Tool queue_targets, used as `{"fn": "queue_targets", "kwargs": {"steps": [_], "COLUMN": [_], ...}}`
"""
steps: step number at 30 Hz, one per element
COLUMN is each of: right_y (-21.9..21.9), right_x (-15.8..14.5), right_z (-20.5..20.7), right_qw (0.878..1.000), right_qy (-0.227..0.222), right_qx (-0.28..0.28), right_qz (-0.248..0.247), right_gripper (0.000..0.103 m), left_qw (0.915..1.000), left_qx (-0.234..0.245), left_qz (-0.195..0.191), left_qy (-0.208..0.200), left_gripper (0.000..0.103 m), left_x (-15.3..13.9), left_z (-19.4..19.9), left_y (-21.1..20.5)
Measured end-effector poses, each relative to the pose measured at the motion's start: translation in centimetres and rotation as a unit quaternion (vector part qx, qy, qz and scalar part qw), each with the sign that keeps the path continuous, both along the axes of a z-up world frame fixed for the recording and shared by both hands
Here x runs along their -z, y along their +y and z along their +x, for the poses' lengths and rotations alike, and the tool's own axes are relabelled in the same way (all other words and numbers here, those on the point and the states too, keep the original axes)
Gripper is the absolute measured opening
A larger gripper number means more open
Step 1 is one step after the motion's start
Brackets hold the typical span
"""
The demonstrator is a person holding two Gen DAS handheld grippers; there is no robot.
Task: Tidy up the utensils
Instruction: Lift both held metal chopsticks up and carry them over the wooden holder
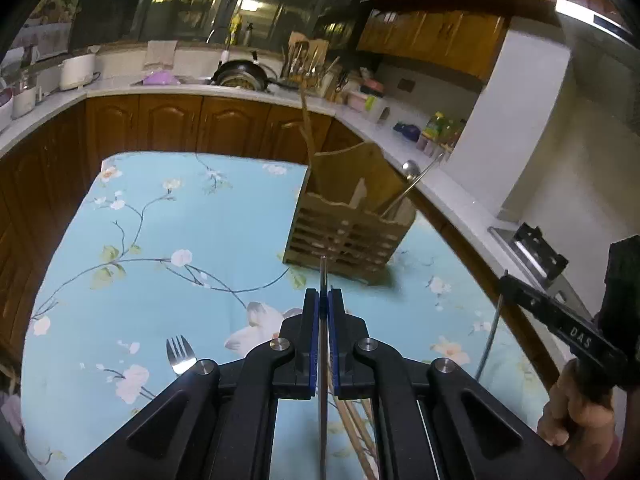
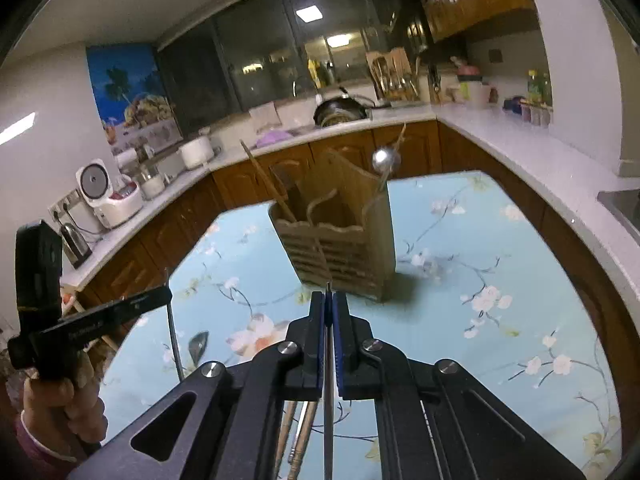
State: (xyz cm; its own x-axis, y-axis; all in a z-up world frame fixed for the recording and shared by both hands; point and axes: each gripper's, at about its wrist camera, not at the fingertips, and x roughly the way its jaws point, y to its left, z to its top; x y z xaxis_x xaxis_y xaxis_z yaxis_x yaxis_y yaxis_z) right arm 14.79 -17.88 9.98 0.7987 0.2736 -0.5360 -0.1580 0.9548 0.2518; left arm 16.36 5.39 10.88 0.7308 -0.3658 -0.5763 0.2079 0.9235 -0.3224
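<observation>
Wooden utensil holder [image 1: 344,236] just ahead of left gripper [image 1: 325,300] pinching thin metal utensil [image 1: 323,360], right gripper [image 2: 329,304] clamped on another metal handle [image 2: 328,420], "DAS" lettering readable on its finger [image 1: 580,340].

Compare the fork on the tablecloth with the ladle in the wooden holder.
The fork lies flat on the tablecloth; the ladle stands slanted in the wooden holder. The fork shows tines; the ladle shows a round bowl raised above the holder's rim. The fork lies near the left gripper; the ladle sits farther off. Both are shiny metal.
</observation>
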Motion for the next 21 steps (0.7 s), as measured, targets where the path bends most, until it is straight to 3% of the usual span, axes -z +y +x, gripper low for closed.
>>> {"fn": "queue_targets", "kwargs": {"steps": [8, 21], "right_y": [-0.8, -1.2], "right_x": [-2.1, -2.9], "right_z": [-0.7, -0.6], "right_qw": [0.999, 0.999], "right_qy": [-0.030, -0.044], "right_qx": [0.009, 0.013], "right_qz": [0.005, 0.017], "right_gripper": [0.004, 0.004], "left_qw": [0.9997, 0.9986], "left_qx": [0.003, 0.000], "left_qz": [-0.009, -0.009], "left_qy": [-0.025, -0.052], "left_gripper": [0.002, 0.002], "left_x": [-2.2, -3.7], "left_z": [-2.7, -3.5], "left_y": [1.0, 1.3]}}
